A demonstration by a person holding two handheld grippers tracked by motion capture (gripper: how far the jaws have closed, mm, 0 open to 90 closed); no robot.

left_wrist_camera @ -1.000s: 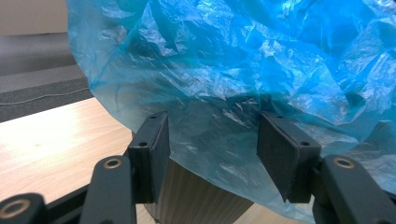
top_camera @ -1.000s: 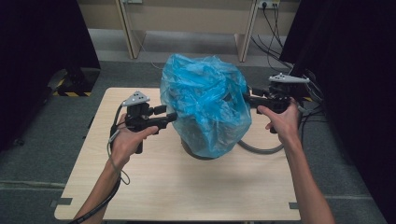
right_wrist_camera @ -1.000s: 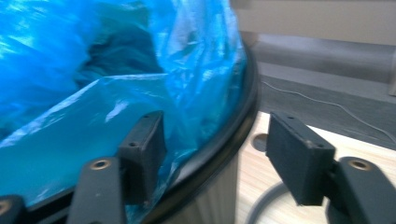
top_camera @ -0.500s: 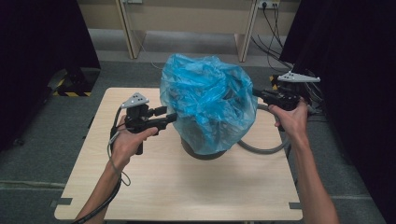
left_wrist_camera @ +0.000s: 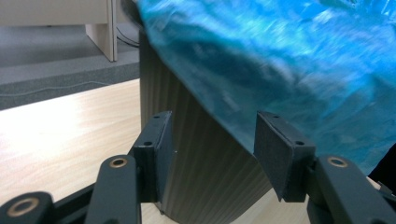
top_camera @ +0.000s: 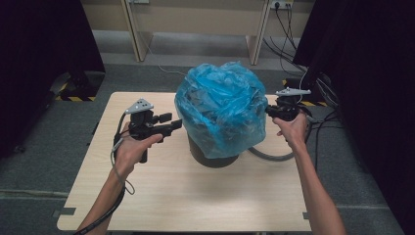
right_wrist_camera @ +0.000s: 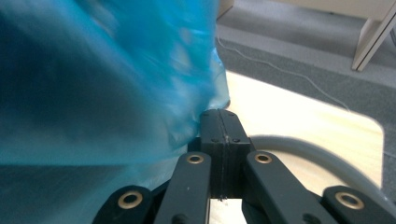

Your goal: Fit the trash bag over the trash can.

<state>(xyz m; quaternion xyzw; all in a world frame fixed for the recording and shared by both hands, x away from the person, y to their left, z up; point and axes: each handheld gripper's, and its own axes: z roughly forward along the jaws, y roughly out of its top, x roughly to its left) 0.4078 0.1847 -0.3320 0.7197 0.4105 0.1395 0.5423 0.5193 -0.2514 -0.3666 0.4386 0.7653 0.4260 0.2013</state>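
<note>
Left gripper (top_camera: 171, 128): jaws parted, held level, pointing inward | Right gripper (top_camera: 268, 111): pads pressed together, jaws just closing | Both forearms extended forward from below.

A bin (top_camera: 211, 155) is stood in the middle of the table (top_camera: 161, 196). A bag (top_camera: 222, 105) is draped over its top and hangs down its sides. The left gripper (top_camera: 172, 126) is held just left of the bag. The right gripper (top_camera: 268, 111) is held against the bag's right side. A hose (top_camera: 266, 155) is laid on the table right of the bin.
</note>
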